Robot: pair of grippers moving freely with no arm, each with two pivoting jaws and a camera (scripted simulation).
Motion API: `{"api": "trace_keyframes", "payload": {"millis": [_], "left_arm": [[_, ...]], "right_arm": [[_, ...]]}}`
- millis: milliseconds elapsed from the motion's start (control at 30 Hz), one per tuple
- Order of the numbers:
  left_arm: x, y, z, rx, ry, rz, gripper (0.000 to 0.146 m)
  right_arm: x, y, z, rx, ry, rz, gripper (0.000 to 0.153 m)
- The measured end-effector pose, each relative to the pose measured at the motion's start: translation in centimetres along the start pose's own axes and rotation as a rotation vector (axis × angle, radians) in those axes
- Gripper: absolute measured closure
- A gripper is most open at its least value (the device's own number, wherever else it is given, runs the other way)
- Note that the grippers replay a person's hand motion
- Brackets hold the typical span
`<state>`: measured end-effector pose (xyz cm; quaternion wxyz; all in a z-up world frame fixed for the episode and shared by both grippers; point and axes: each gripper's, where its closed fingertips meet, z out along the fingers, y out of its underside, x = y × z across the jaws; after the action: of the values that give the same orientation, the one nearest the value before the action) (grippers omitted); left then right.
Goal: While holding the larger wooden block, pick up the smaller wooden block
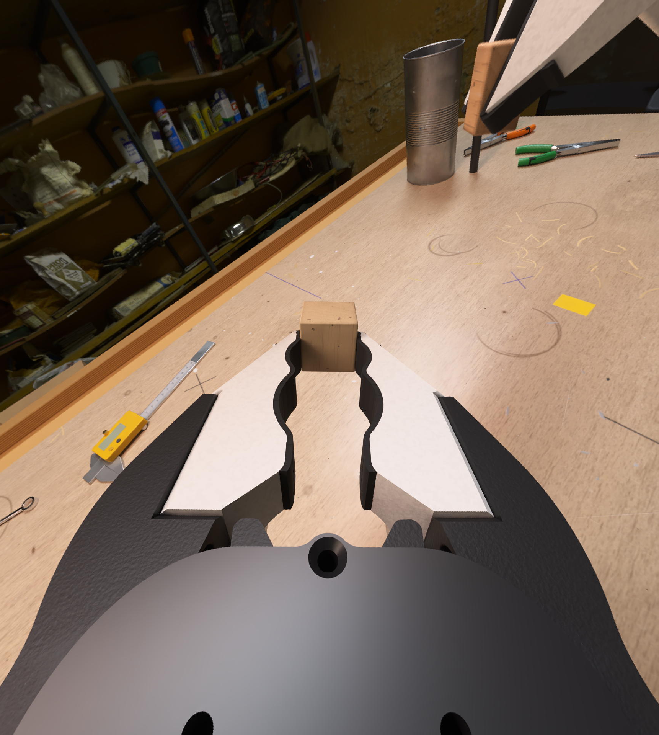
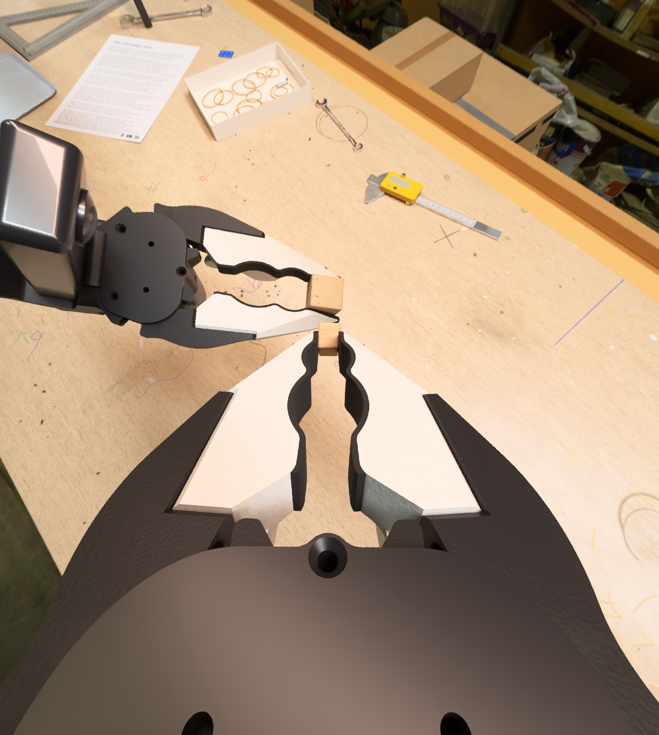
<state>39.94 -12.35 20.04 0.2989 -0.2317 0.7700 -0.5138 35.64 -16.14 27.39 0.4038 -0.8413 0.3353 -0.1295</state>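
Note:
My left gripper (image 1: 328, 336) is shut on the larger wooden block (image 1: 328, 344), a pale cube pinched at the fingertips. In the right wrist view the left gripper (image 2: 330, 297) comes in from the left with that block (image 2: 324, 292). My right gripper (image 2: 327, 338) is shut on the smaller wooden block (image 2: 328, 339), held at the very fingertips just beside the left gripper's nearer fingertip. In the left wrist view the right gripper's white finger (image 1: 538, 51) fills the top right corner with a wooden block (image 1: 485, 83) against it.
A yellow calliper (image 2: 399, 186) lies near the table's raised far edge (image 2: 518, 159); it also shows in the left wrist view (image 1: 121, 435). A metal cylinder (image 1: 433, 111) and green pliers (image 1: 558, 151) stand farther off. A white box of rubber bands (image 2: 246, 89), a paper sheet (image 2: 125, 83) and a wrench (image 2: 340, 123) lie beyond.

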Motion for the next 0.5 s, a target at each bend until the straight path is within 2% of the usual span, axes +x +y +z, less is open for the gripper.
{"api": "trace_keyframes", "payload": {"millis": [400,500], "left_arm": [[0.6,0.5,0.5,-0.004,0.059,-0.101,0.120],[0.5,0.4,0.5,0.007,0.058,-0.113,0.120]], "right_arm": [[0.3,-0.4,0.4,0.265,0.077,-0.066,0.144],[0.2,-0.1,0.9,0.337,0.062,-0.037,0.144]]}}
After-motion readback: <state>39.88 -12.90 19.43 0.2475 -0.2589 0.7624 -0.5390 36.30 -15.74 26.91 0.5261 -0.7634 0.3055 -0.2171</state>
